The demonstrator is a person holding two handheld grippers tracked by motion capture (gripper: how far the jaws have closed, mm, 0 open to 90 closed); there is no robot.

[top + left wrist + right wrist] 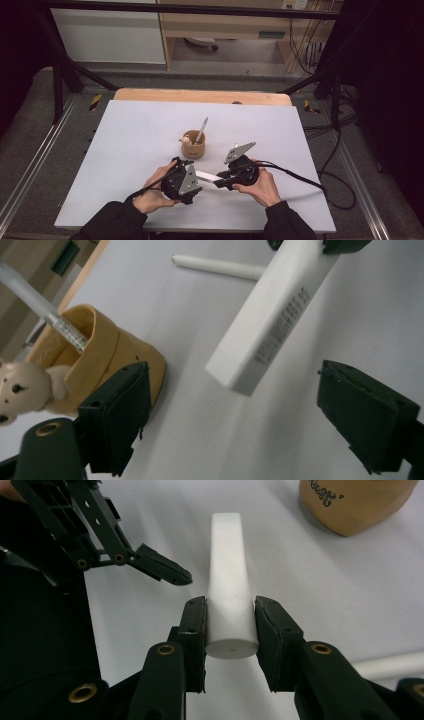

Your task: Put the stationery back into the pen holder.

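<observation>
My right gripper (230, 625) is shut on the round end of a white tube (226, 555), and the pads press on both its sides. The tube (260, 330) points at my left gripper (239, 400), whose jaws stand wide apart on either side of its flat printed end without touching it. In the high view both grippers face each other near the table's front, the left gripper (196, 179) and the right gripper (222, 180) joined by the tube (206, 176).
A tan holder (194, 145) stands just beyond the grippers, with a small bear figure (20, 385) and a pen (201, 129) in it. A thin white stick (220, 266) lies on the grey table cover (125, 130). Cables trail off to the right.
</observation>
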